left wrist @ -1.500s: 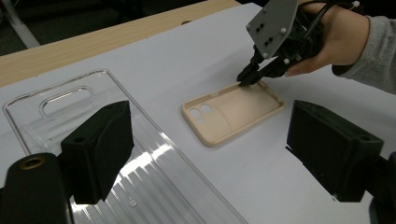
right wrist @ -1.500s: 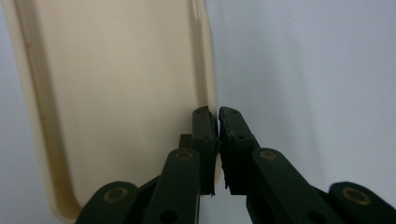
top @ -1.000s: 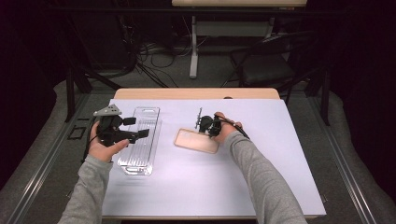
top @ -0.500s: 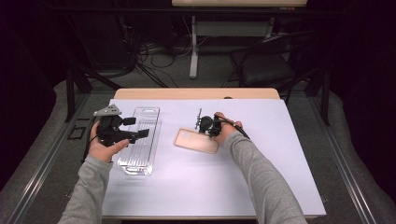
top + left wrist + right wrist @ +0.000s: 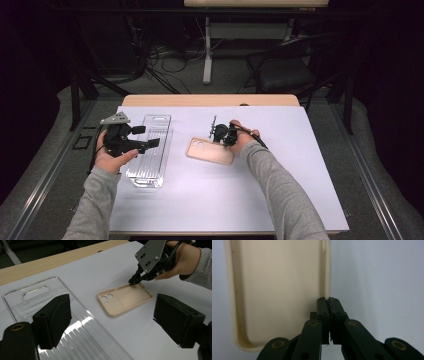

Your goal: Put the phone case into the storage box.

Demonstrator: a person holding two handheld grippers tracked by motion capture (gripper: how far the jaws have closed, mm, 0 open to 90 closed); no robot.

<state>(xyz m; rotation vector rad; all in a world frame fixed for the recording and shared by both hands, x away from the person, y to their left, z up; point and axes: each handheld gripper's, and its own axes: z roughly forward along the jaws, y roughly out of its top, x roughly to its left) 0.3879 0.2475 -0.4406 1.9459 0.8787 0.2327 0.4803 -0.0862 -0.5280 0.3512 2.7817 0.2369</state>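
A beige phone case (image 5: 210, 151) lies hollow side up in the middle of the white sheet. My right gripper (image 5: 216, 140) is shut on its far long rim; in the right gripper view the jaws (image 5: 328, 300) pinch that thin wall of the case (image 5: 277, 285). The left gripper view shows the case (image 5: 125, 300) with its camera holes at the left end and the right gripper (image 5: 132, 281) on the far edge. My left gripper (image 5: 148, 136) stands open, with nothing between its fingers, above a clear plastic tray (image 5: 150, 157).
The clear ribbed tray (image 5: 30, 292) has a slot handle at its far end. A white sheet (image 5: 250, 200) covers the wooden table (image 5: 210, 100). Table legs, cables and a dark chair stand beyond the far edge.
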